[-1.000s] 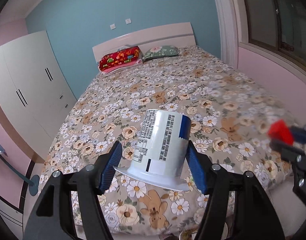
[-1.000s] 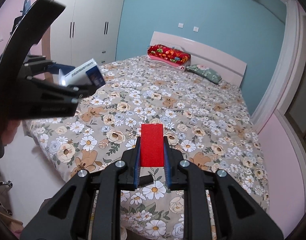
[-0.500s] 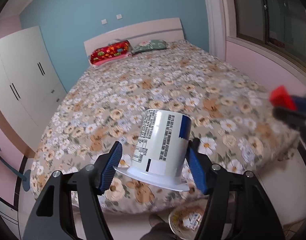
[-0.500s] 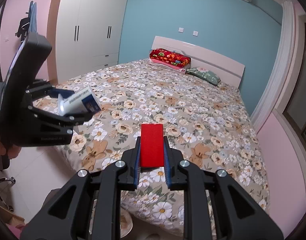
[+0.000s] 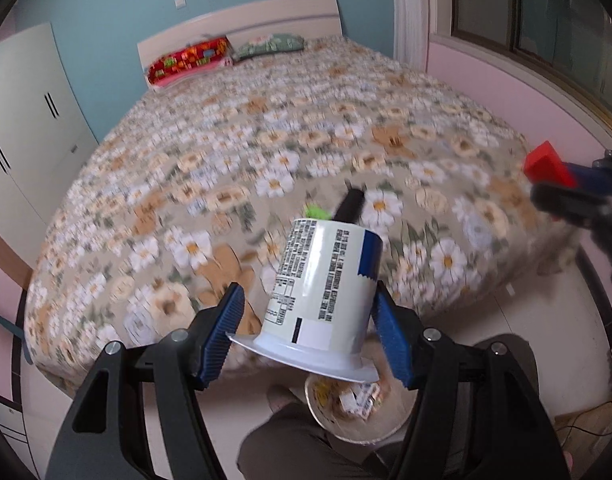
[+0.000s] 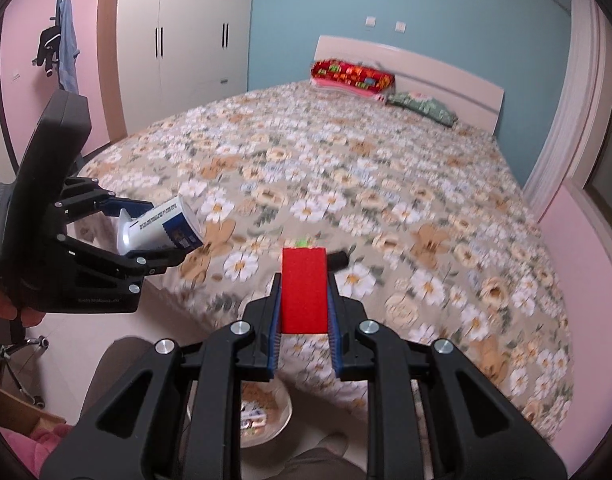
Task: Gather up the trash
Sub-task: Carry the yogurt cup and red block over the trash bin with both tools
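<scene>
White plastic cup (image 5: pixel 326 280), inverted, is pinched between the left claw (image 5: pixel 308 336) pads, above the floor bin (image 5: pixel 358 412) that likely receives it. Right claw (image 6: pixel 304 316) clamps a red block (image 6: pixel 304 290) flat between its pads. A black cylinder (image 5: pixel 350 206) and green scrap (image 5: pixel 316 211) lie on the bed (image 5: pixel 265 140), uncollected.

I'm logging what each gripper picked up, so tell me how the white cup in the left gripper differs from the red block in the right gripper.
The white cup is round and tapered with printed text and a blue patch; the red block is flat-sided, rectangular and plain. The cup is wide, so the left gripper stands spread around it; the block is narrow, so the right gripper is nearly closed. Both are clamped, held off the bed.
</scene>
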The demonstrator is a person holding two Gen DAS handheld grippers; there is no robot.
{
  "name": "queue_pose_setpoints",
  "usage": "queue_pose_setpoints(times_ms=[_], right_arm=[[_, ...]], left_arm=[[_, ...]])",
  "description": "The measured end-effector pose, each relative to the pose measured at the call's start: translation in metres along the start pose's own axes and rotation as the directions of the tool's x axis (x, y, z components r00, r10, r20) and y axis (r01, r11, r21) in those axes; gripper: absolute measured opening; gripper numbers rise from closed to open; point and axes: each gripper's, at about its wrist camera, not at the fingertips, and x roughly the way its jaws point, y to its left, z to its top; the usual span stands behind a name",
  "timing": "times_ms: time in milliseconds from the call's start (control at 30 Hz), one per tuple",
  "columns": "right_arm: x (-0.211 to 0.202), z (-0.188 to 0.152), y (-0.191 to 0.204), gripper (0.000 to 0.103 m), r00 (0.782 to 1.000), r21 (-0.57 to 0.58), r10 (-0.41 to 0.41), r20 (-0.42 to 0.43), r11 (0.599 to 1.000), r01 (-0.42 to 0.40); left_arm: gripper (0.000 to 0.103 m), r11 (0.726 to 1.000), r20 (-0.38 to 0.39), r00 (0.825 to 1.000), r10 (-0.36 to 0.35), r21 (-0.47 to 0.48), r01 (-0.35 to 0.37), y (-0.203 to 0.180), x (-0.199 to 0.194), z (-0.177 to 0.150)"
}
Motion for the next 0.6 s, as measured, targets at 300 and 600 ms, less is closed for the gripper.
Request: queue_pose_setpoints(times_ms=[300,600], right_arm=[[0.067,-0.067,0.015,0.021,0.985,0.039,0.082,-0.153,0.996,-0.077],[0.140,-0.135,0.033,0.021,0.933,0.086,0.150,-0.327,0.988,-0.129]], left_arm=[[0.067,0.999,-0.146,0.988,-0.039,-0.023,0.036,-0.011,0.064,-0.055],[0.067,0.996,-0.294,0.953,-0.070,-0.078,0.049,-0.010,0.125,-0.113]])
